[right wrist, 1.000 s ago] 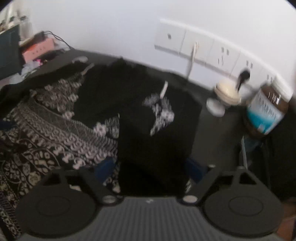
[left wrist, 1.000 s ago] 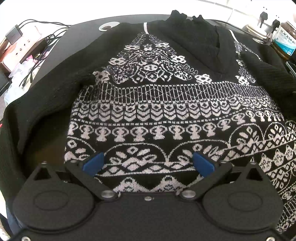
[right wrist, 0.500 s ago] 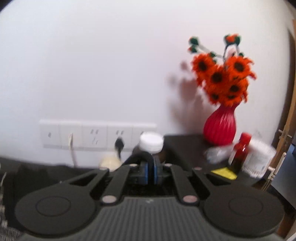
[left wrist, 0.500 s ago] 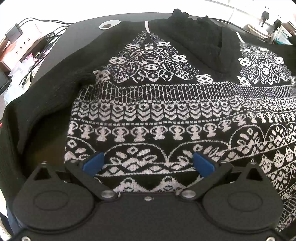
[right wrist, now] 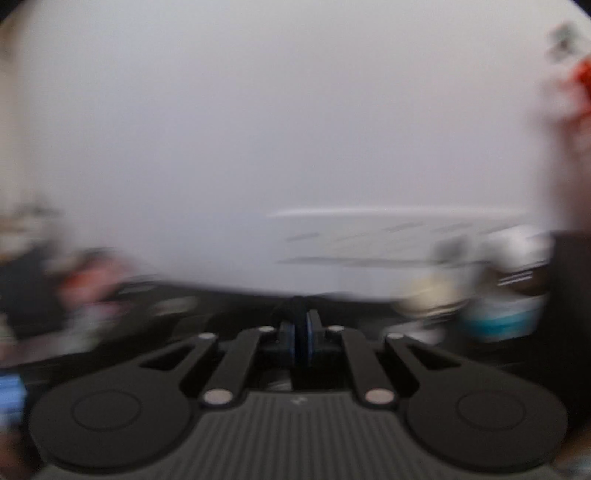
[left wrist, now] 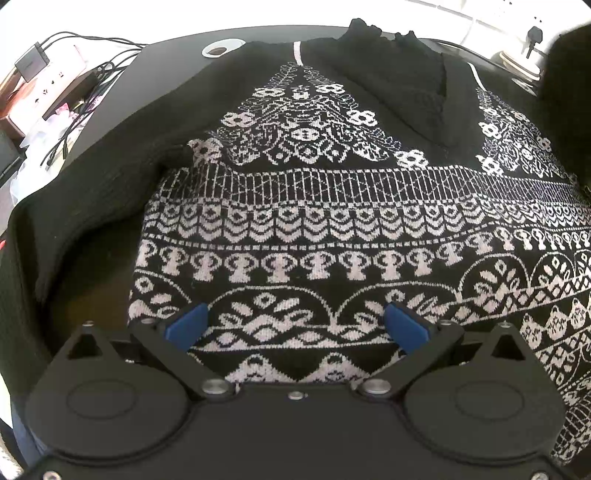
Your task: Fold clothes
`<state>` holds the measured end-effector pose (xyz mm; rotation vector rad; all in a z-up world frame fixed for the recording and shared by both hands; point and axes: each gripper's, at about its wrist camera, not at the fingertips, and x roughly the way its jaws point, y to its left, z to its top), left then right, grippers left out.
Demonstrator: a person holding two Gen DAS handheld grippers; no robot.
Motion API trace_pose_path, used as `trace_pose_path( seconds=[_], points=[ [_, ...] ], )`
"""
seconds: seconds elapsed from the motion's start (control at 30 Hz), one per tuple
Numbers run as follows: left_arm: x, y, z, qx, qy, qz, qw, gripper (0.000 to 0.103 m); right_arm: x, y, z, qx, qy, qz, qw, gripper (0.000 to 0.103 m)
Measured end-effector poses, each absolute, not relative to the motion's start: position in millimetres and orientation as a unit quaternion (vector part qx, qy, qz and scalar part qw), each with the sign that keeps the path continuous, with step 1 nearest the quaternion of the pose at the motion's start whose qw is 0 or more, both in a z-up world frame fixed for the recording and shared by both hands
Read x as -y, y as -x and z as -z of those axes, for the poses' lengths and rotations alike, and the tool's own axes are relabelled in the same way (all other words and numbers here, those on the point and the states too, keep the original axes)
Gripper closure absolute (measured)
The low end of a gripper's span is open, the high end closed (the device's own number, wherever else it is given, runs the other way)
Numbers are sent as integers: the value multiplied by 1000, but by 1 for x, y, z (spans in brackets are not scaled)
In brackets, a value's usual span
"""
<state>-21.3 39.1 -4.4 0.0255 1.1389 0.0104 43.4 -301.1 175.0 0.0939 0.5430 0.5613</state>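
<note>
A dark table [left wrist: 166,62] fills the left wrist view, running on ahead of the left gripper [left wrist: 295,321] to a bright wall; beyond the jaws and off to the left, a tangle of black cables [left wrist: 81,74] trails off the table edge; far ahead sits a white ring [left wrist: 221,48] set in the tabletop, and to the far right a black plug [left wrist: 533,35] stands in a socket.

The sweater [left wrist: 295,221] lies flat on the table, front up, directly under and ahead of the left gripper; it is a chunky knit, black with white bands of arches, scallops and lattice, and plain ribbed black at the V-neck [left wrist: 406,85]; one plain black sleeve [left wrist: 92,192] curves away to the left of the jaws.

Left jaws stand wide apart, blue pads [left wrist: 186,325] bare, with only patterned knit below them and nothing gripped.

At the far right edge a mass of black cloth [left wrist: 565,81] hangs raised above the table.

The right wrist view gives what the left cannot: a pale wall [right wrist: 258,129], a white socket strip [right wrist: 388,236], all smeared with blur; the right gripper [right wrist: 299,325] has its pads pressed together on a small fold of black knit; the rest of the sweater is out of its sight.
</note>
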Motion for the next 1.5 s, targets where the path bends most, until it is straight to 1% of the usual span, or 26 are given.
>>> trace_pose_path(
  seconds=[0.07, 0.13, 0.2, 0.23, 0.27, 0.3, 0.33, 0.37, 0.4, 0.6, 0.83, 1.03, 1.13, 1.23, 1.5],
  points=[
    [-39, 21, 4, -540, -12, -5, 842, 0, 296, -37, -174, -261, -70, -346, 899, 96],
    [-39, 21, 4, -540, -11, -6, 841, 0, 292, -39, -168, -278, -81, -368, 884, 96],
    [-39, 21, 5, -540, -10, -8, 842, 0, 290, -45, -159, -298, -76, -350, 885, 94],
    [-39, 21, 5, -539, -9, -8, 842, 0, 288, -49, -153, -311, -70, -329, 889, 90],
    [-39, 21, 5, -539, -9, -9, 842, 0, 288, -56, -146, -327, -64, -304, 892, 89],
    [-38, 21, 5, -538, -9, -10, 843, 0, 286, -59, -138, -342, -53, -276, 897, 84],
    [-38, 21, 5, -538, -9, -10, 843, 0, 283, -61, -130, -356, -37, -249, 900, 64],
    [-38, 21, 5, -538, -9, -10, 843, 0, 281, -63, -123, -369, -20, -221, 903, 50],
    [-38, 21, 5, -538, -8, -11, 843, 0, 279, -64, -117, -378, -5, -199, 904, 32],
    [-37, 22, 5, -536, -8, -12, 844, 0, 279, -51, -97, -383, 35, -182, 905, 31],
    [-35, 24, 4, -528, -8, -19, 849, 0, 288, -41, -97, -381, 19, -172, 908, 31],
    [-36, 15, 2, -543, -9, -16, 840, 0, 288, -29, -100, -376, 5, -194, 906, 31],
    [-36, 13, 2, -546, -7, -17, 837, 0, 279, -22, -95, -384, 33, -209, 899, 31],
    [-36, 13, 2, -547, -7, -17, 837, 0, 265, -12, -81, -394, 100, -213, 888, 31],
    [-35, 14, 3, -544, -6, -18, 839, 0, 249, -2, -28, -464, 140, -215, 848, 31]
  ],
)
